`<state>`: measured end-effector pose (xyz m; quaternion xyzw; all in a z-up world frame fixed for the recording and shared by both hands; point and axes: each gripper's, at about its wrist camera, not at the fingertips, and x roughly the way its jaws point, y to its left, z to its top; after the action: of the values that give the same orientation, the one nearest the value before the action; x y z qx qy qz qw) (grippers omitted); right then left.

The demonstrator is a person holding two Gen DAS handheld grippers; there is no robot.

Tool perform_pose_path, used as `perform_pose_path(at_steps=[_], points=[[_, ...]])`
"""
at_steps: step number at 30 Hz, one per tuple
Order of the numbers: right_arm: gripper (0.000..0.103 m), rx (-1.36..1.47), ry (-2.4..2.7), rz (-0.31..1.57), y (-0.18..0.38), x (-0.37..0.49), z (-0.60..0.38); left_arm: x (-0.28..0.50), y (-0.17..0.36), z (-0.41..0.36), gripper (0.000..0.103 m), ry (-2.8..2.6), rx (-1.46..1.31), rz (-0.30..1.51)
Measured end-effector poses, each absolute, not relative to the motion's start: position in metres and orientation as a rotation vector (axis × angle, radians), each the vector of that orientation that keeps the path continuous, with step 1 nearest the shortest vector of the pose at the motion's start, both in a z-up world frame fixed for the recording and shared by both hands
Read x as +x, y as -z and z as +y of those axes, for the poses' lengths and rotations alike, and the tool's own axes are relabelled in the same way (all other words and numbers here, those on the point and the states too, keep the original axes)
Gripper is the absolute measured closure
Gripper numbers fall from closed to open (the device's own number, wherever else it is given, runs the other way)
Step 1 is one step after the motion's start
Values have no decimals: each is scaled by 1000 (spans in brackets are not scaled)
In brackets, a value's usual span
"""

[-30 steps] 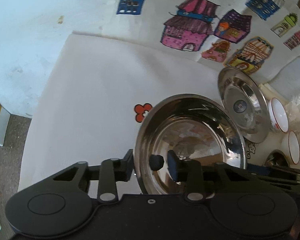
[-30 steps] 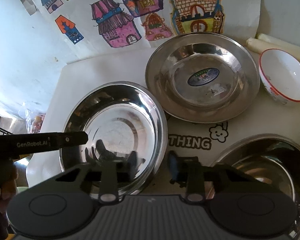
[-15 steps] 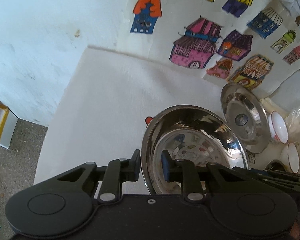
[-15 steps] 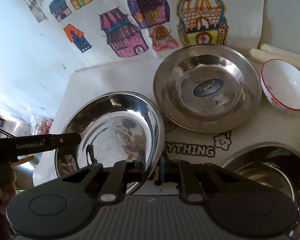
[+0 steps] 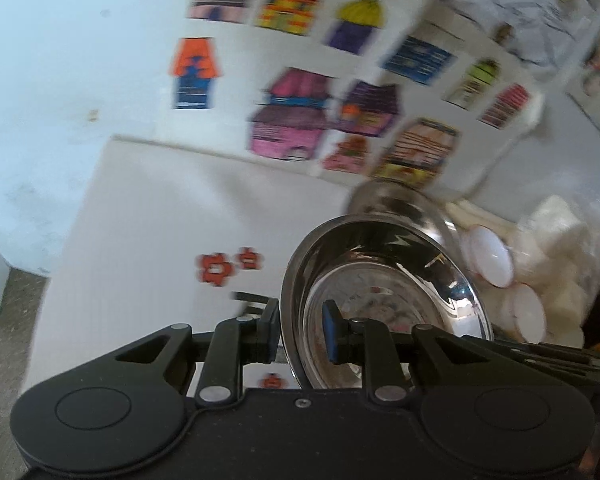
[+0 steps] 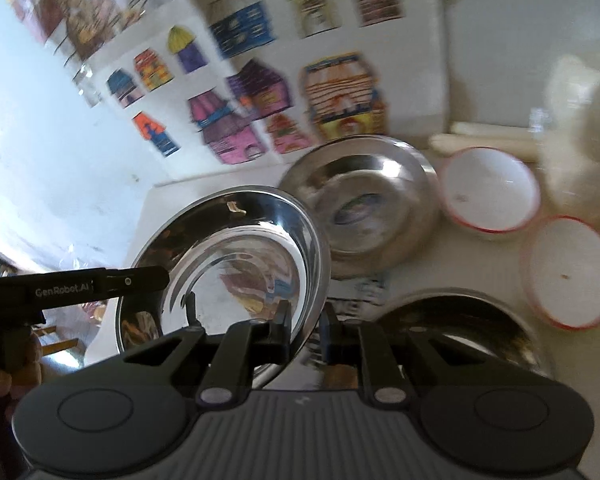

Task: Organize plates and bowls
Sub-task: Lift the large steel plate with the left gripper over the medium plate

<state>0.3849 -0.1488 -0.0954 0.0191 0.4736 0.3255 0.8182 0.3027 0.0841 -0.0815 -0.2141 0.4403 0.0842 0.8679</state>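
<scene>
A shiny steel plate (image 5: 384, 296) hangs tilted above the white table (image 5: 160, 220), held by both grippers at opposite rims. My left gripper (image 5: 302, 332) is shut on its left rim, one pad outside and one inside the dish. In the right wrist view the same steel plate (image 6: 236, 264) has my right gripper (image 6: 305, 334) shut on its right rim. A second steel plate with a sticker (image 6: 360, 208) lies behind it on the table. A third steel dish (image 6: 460, 332) sits at the lower right, partly hidden by the gripper.
Two white bowls with red rims (image 6: 490, 192) (image 6: 572, 272) stand to the right of the plates. A clear bag of white items (image 5: 560, 240) lies beyond them. House drawings (image 5: 288, 120) cover the wall behind. The table's left edge drops to the floor (image 5: 4, 340).
Both grippers closed on the plate's opposite rims and raised it off the table. Red flower prints formerly under the plate now show.
</scene>
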Motion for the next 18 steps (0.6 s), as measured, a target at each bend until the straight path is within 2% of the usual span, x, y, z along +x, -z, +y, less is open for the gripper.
perform_pose_path(at_steps=[18], points=[[85,76,-583,1052,106,375,-266,331,93,-34,75,-18,-290,1015]])
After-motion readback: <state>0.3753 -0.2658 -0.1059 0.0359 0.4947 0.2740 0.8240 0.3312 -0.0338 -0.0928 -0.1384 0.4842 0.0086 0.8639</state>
